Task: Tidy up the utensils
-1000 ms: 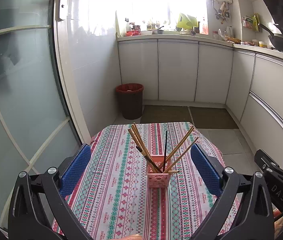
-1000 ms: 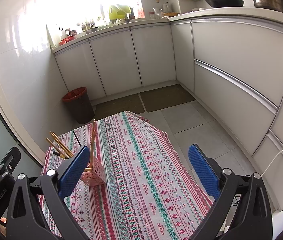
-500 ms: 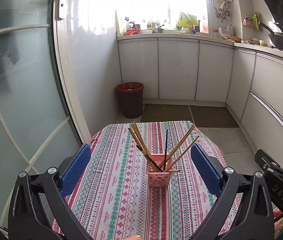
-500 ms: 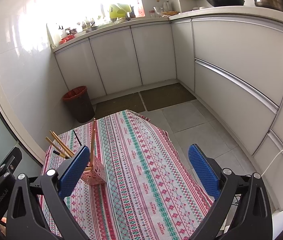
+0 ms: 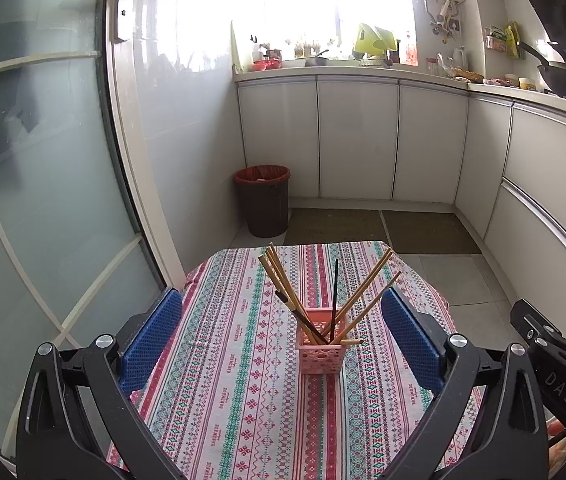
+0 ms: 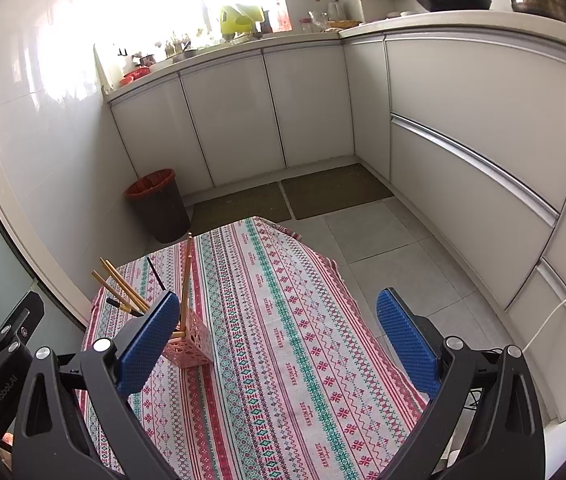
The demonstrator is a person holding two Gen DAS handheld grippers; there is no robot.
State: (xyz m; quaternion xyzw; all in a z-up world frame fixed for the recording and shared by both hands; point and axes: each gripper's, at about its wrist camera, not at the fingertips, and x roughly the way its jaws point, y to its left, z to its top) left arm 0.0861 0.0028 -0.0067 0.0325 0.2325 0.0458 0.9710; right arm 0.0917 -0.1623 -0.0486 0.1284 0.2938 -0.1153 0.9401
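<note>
Left wrist view: the left gripper (image 5: 281, 338) hangs spread wide with nothing between its blue pads, framing a pink lattice plastic basket (image 5: 320, 346) on the striped patterned tablecloth (image 5: 243, 400). Wooden and black chopsticks (image 5: 325, 296) stand fanned inside it. The right gripper (image 6: 277, 344) is equally wide and empty, the basket just beside its left pad.

My table (image 5: 243, 380) wears a striped, patterned tablecloth (image 6: 283, 340) in red, green and white, draping over its edges. Directly on the cloth stands a pink lattice holder (image 5: 320, 350), upright, toward the far middle in my left view. Chopsticks (image 5: 283, 280) fan out of it, most of them wooden and some dark.
</note>
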